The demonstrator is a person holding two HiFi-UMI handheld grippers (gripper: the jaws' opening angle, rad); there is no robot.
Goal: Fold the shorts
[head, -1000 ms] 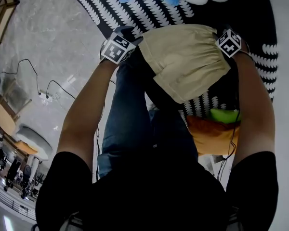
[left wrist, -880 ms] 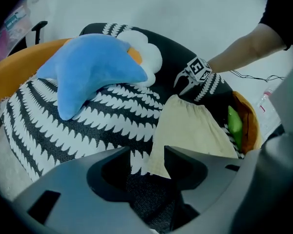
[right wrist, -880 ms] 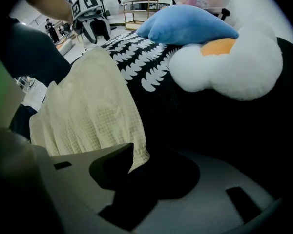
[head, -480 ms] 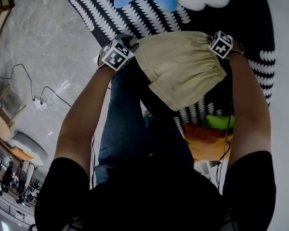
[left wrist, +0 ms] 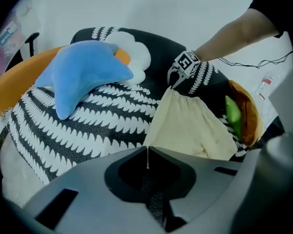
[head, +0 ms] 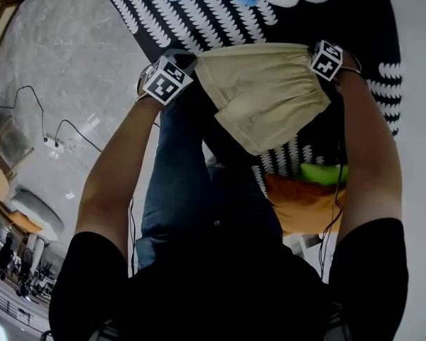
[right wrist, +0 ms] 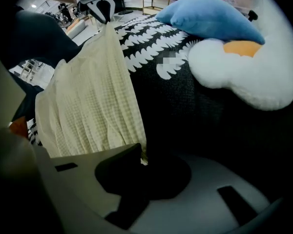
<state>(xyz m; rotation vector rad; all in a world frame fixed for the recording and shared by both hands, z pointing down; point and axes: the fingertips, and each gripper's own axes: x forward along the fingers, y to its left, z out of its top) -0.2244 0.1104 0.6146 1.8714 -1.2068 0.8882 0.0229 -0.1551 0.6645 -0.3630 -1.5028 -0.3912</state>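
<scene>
As both jaws had just closed | left gripper (left wrist: 147, 152) and right gripper (right wrist: 142, 159) each pinched a top corner | shorts (head: 266, 98) spanned sideways between them, legs nearest the person.

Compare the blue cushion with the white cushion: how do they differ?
Colour: the blue cushion is plain blue; the white cushion has an orange centre. Shape: the blue cushion has pointed arms, the white cushion rounded lobes. Position: the blue cushion seems to lie partly over the white cushion. Both are soft and rest on the black-and-white cover.
</scene>
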